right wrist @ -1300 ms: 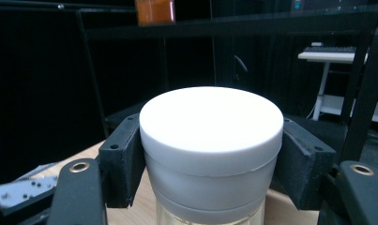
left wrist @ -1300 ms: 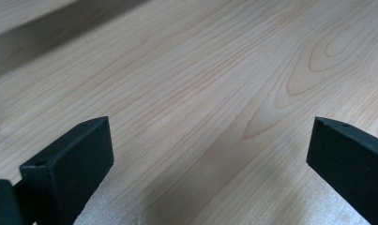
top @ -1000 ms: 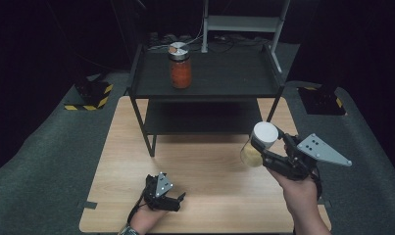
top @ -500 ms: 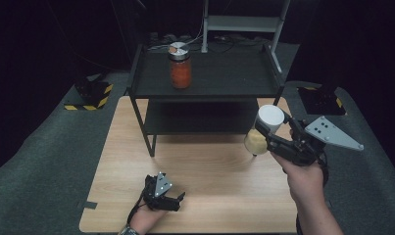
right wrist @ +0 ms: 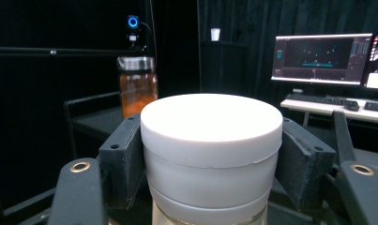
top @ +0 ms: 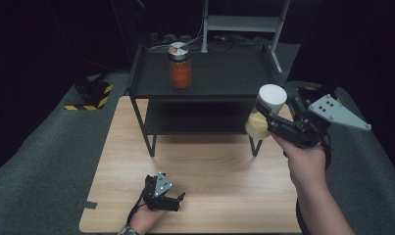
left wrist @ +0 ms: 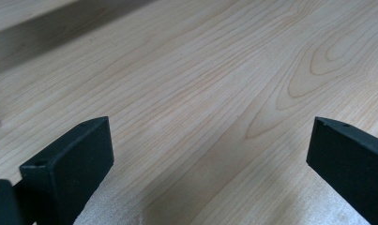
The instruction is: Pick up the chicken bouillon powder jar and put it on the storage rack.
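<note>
Dark recording lab with a test table

Black curtains are enclosing the space, a webcam [right wrist: 133,21] is glowing blue on a rail, and monitors [right wrist: 321,58] are displaying software above a keyboard [right wrist: 313,98] on a side desk; yellow-black hazard tape [top: 87,104] is marking the grey carpeted floor beside the wooden table [top: 200,166] and black metal shelf [top: 205,78].

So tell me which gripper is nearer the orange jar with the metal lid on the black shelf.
Right. The right gripper is raised beside the shelf's front right corner; the left gripper rests low at the table's near edge, farther from the jar.
</note>
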Demonstrator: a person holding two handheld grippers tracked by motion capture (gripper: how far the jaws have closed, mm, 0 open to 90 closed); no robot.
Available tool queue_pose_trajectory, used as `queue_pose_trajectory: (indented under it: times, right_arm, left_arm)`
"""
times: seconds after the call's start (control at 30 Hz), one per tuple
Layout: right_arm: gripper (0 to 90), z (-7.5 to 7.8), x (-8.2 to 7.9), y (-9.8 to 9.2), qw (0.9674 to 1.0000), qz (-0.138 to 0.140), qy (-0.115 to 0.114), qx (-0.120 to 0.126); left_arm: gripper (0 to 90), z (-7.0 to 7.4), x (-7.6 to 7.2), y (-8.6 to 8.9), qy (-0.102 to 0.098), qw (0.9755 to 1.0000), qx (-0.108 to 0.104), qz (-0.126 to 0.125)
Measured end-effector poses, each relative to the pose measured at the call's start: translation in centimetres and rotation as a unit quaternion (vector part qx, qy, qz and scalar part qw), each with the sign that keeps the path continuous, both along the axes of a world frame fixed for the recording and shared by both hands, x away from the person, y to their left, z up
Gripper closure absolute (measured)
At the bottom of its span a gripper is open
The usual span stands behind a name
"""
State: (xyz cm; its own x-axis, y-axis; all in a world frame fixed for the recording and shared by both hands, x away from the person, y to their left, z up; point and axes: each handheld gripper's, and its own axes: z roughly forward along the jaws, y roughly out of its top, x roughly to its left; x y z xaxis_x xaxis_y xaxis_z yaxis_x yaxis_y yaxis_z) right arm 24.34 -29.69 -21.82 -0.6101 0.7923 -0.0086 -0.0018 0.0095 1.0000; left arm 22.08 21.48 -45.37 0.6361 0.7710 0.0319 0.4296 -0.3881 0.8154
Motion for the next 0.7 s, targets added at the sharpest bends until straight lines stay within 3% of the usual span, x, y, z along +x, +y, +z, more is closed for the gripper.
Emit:
queue_pose_trajectory:
  times: [0.7]
  right_arm:
    - [33.1,3.5,3.1,2.6,0.9996,-0.02,-0.021,0.006]
  left_arm:
    - [1.1,-0.1,0.1,0.4,0.003,0.9999,-0.01,-0.004]
